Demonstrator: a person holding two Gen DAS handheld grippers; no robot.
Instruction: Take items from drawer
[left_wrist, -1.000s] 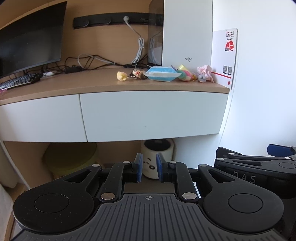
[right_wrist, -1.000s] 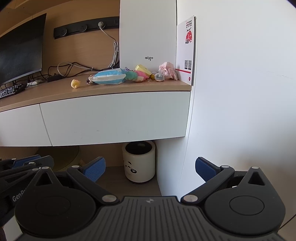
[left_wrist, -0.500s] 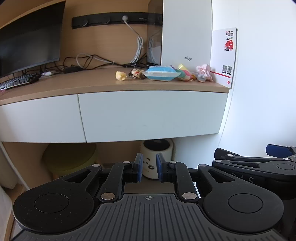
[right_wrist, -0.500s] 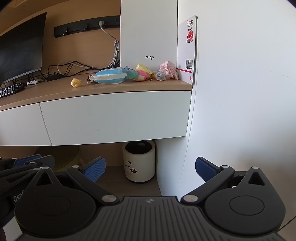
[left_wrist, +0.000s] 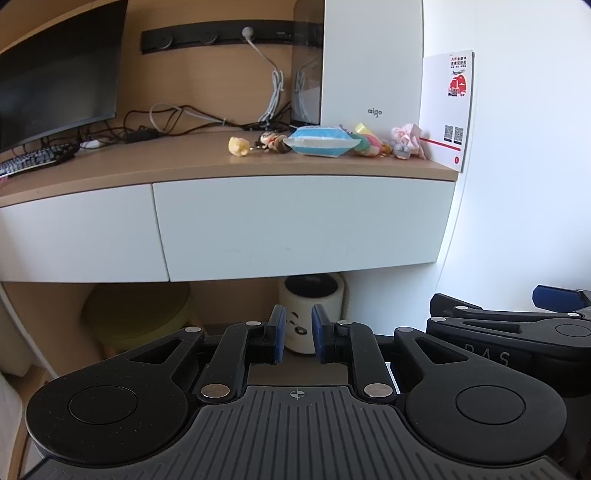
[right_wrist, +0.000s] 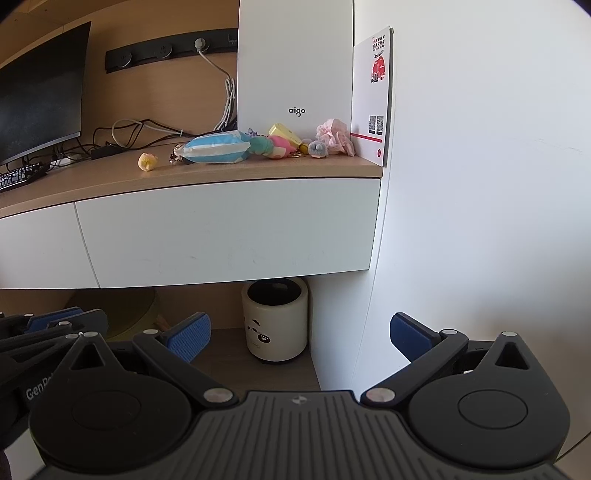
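Observation:
The white drawer front under the wooden desktop is closed; it also shows in the right wrist view. On the desktop above it lie a blue-and-white packet, a small yellow toy, colourful plush toys and a pink scrunchie. My left gripper hangs below the drawer, its blue pads nearly together with only a narrow gap and nothing between them. My right gripper is beside it on the right, wide open and holding nothing.
A white bin with a panda face stands on the floor under the desk. A white computer case and a card stand against the right wall. A monitor, keyboard and cables fill the desk's left.
Both views have drifted only slightly. The drawer stays closed and neither gripper's jaws have changed.

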